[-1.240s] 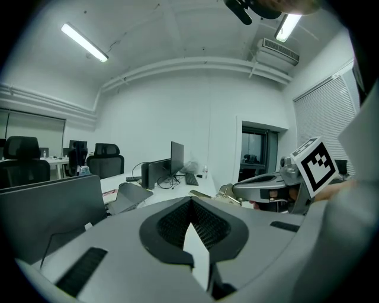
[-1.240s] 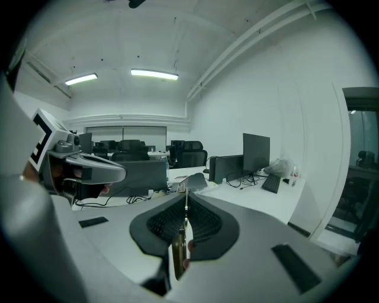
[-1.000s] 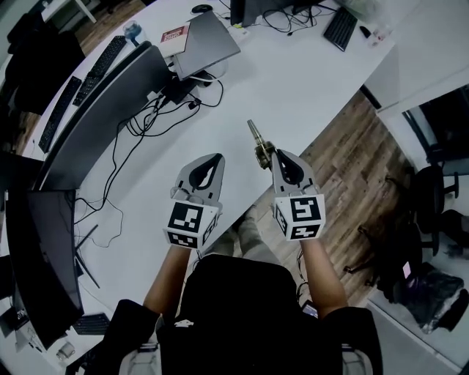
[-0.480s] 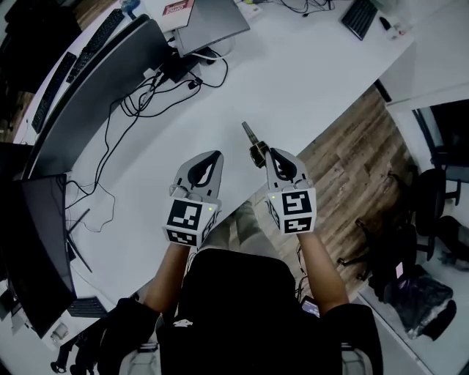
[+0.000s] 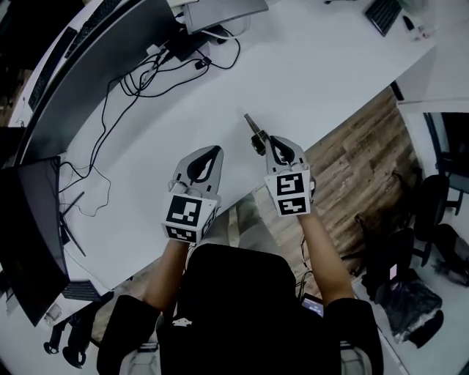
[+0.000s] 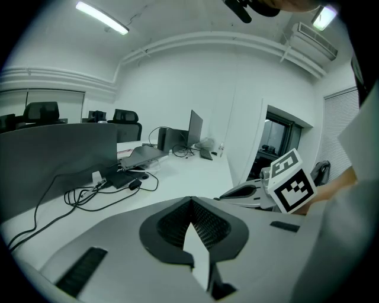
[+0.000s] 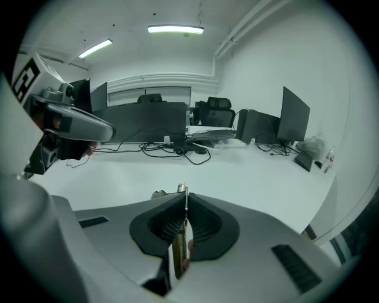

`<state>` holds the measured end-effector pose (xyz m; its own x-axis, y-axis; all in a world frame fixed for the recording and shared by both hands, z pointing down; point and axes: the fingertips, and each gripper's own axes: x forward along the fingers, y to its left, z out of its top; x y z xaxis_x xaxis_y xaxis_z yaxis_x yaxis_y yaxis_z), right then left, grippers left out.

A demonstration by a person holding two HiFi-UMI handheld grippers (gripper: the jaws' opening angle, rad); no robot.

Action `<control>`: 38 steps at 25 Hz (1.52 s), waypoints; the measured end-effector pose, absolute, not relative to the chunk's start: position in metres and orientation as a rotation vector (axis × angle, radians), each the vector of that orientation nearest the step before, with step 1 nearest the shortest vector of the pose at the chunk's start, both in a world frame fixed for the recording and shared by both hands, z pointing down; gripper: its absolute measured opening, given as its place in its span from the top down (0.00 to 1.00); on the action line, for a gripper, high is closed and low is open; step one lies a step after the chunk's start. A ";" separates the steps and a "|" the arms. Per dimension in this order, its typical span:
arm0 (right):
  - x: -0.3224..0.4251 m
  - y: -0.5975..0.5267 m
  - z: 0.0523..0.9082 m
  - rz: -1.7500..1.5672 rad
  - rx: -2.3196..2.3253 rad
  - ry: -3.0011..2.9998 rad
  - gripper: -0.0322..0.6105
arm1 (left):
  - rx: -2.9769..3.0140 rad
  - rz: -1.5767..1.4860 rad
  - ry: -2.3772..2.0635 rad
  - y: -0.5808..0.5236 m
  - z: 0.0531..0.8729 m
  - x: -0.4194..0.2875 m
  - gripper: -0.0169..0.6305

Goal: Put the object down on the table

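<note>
In the head view my right gripper [image 5: 272, 141] is shut on a slim brass-coloured metal object [image 5: 253, 130]. The object sticks out past the fingertips, above the white table [image 5: 315, 66] near its front edge. From the right gripper view the object [image 7: 179, 253] shows edge-on, pinched between the ribbed pads, and its tip reaches just beyond my right gripper [image 7: 185, 196]. My left gripper [image 5: 212, 151] hovers over the table to the left, shut with nothing in it. Its closed tips [image 6: 190, 200] point across the table, and the other gripper's marker cube [image 6: 291, 182] shows at the right.
Dark monitors [image 5: 88, 69] and tangled black cables [image 5: 146, 80] fill the table's left and far side. A keyboard [image 5: 382, 13] lies at the far right corner. Wooden floor [image 5: 352, 161] and an office chair [image 5: 432, 201] are past the table's edge on the right.
The head view has shifted, so the monitors and laptop have slid toward the top of the picture. Both grippers keep nearly the same pose; the right one still holds the object.
</note>
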<state>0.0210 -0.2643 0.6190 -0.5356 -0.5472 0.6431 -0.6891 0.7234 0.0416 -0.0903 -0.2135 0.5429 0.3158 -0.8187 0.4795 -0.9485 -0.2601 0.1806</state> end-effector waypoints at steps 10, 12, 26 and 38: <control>0.007 -0.298 0.657 0.158 0.840 -2.249 0.91 | 2.120 0.444 -1.529 -0.210 0.564 -0.092 0.95; 0.005 -0.303 0.661 0.132 0.834 -2.239 0.91 | 2.112 0.446 -1.532 -0.210 0.567 -0.095 0.95; 0.004 -0.310 0.674 0.011 0.825 -2.218 0.90 | 2.131 0.453 -1.531 -0.214 0.573 -0.093 0.95; -0.009 -0.288 0.685 -0.087 0.728 -2.177 0.90 | 2.136 0.458 -1.526 -0.212 0.574 -0.096 0.95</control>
<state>-0.0087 -0.2878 0.6848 -0.4967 -0.5284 0.6885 -0.4717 0.8302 0.2969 -0.0961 -0.2122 0.5740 0.3246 -0.7880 0.5231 -0.9458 -0.2690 0.1817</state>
